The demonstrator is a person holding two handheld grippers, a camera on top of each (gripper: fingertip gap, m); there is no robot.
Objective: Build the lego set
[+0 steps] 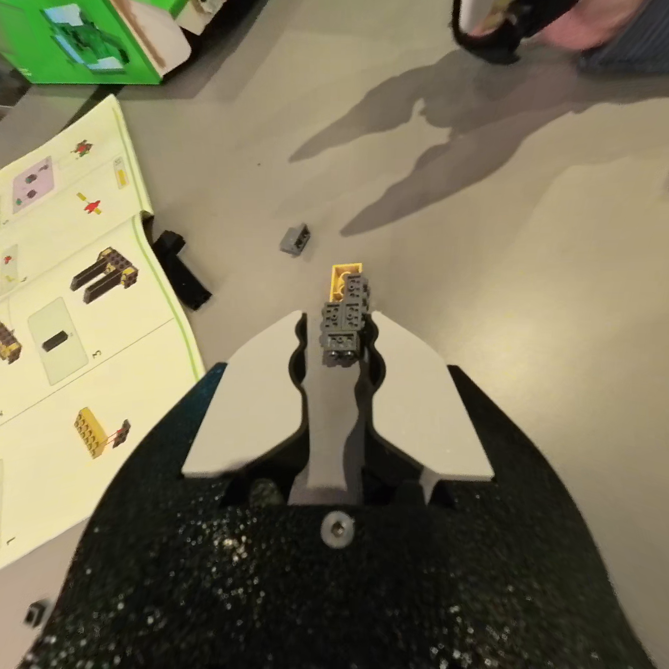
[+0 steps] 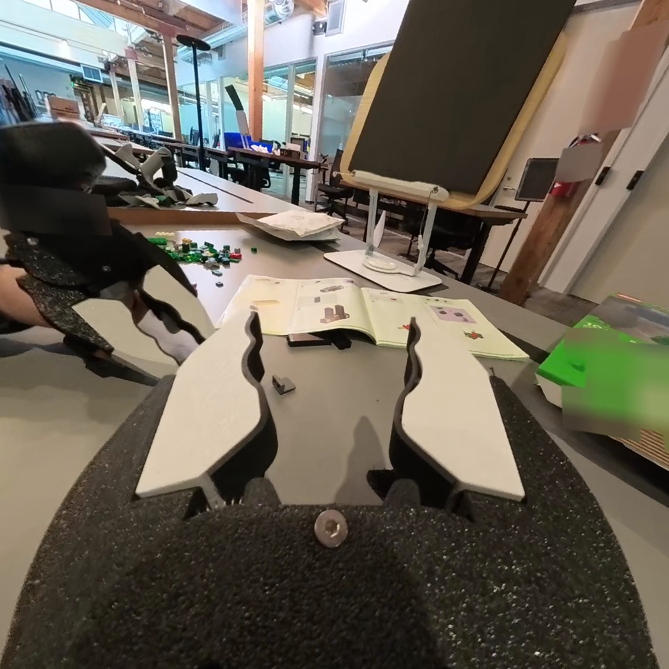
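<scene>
Stretching under both grippers was the grey table [image 1: 470, 325]. Beyond the right gripper [image 2: 335, 340], whose fingers were spread wide around nothing, stood a dark panel on a white stand [image 2: 398, 268], with the open instruction booklet [image 2: 362, 311] nearer and a green box [image 2: 597, 365] off to its right. A scatter of loose bricks [image 2: 202, 253] lay far ahead to its left. The left gripper [image 1: 338, 322] pinched a grey-and-yellow brick assembly [image 1: 344, 318] between its fingertips. Black pieces [image 1: 181, 268] lay ahead to its left, touching the booklet's edge. A small grey brick [image 1: 296, 240] sat just ahead of the assembly, apart from it.
</scene>
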